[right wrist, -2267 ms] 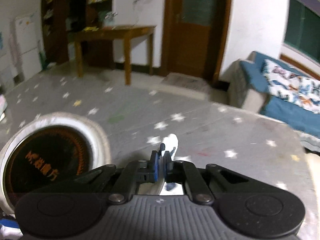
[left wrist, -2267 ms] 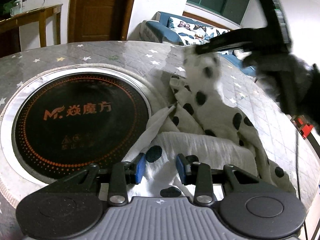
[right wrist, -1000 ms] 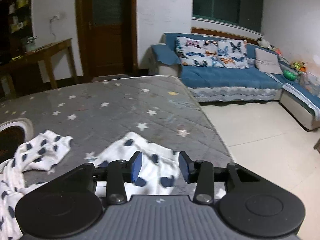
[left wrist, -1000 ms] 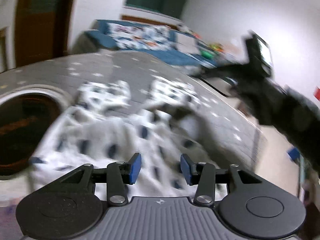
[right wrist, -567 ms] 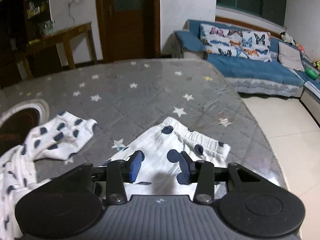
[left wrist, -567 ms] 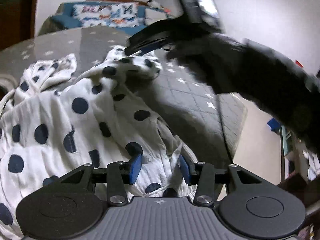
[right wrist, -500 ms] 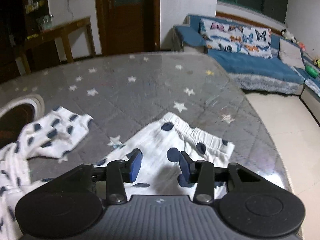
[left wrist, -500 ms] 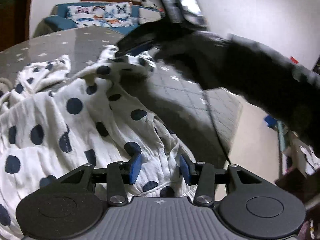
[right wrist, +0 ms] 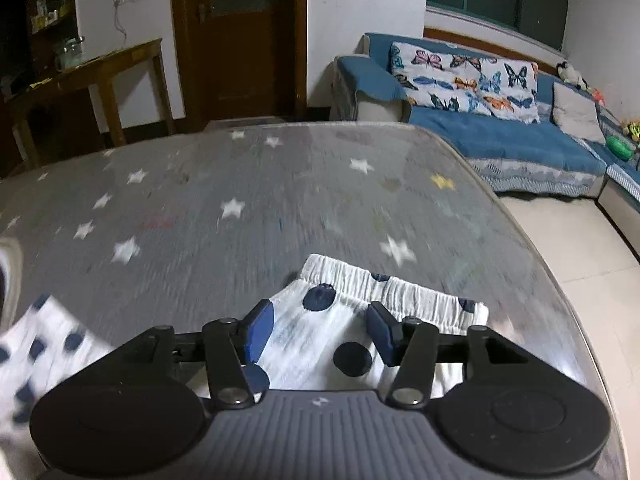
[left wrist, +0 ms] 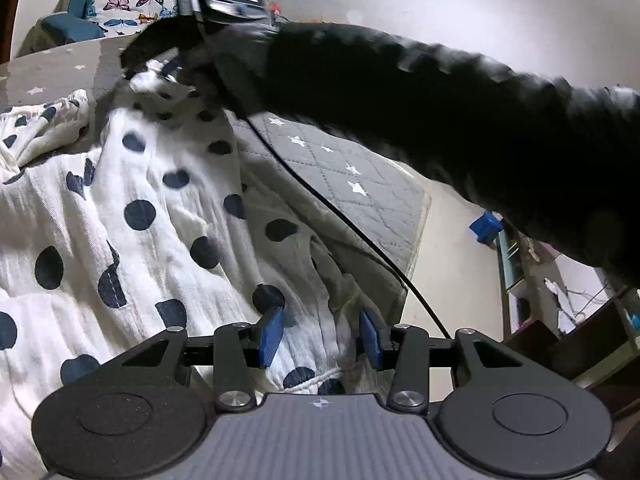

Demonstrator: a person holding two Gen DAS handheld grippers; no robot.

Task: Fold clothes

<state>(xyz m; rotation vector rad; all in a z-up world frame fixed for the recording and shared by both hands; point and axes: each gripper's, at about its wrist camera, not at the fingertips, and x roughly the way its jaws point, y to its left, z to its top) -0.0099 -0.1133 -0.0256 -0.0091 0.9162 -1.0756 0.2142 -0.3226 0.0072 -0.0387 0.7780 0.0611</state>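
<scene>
A white garment with dark blue dots (left wrist: 132,216) lies spread and rumpled on the grey star-patterned table (left wrist: 352,172). My left gripper (left wrist: 319,334) is open, low over a bunched fold at the garment's near edge. In the right wrist view my right gripper (right wrist: 319,334) is open over the garment's elastic hem (right wrist: 384,286), with cloth between its blue pads but not pinched. A second dotted part (right wrist: 44,356) lies at lower left. In the left wrist view the right gripper (left wrist: 164,46) hovers at the far end of the garment, held by a black sleeve (left wrist: 460,116).
The table's right edge (right wrist: 560,276) drops to a pale tiled floor. A blue sofa with butterfly cushions (right wrist: 464,80) stands beyond it, with a wooden side table (right wrist: 96,76) and a door at the back left. A black cable (left wrist: 332,216) crosses the garment.
My right gripper let go of the garment and opened, then sank toward the elastic hem. My left gripper swung away from the round hob to the garment's near edge.
</scene>
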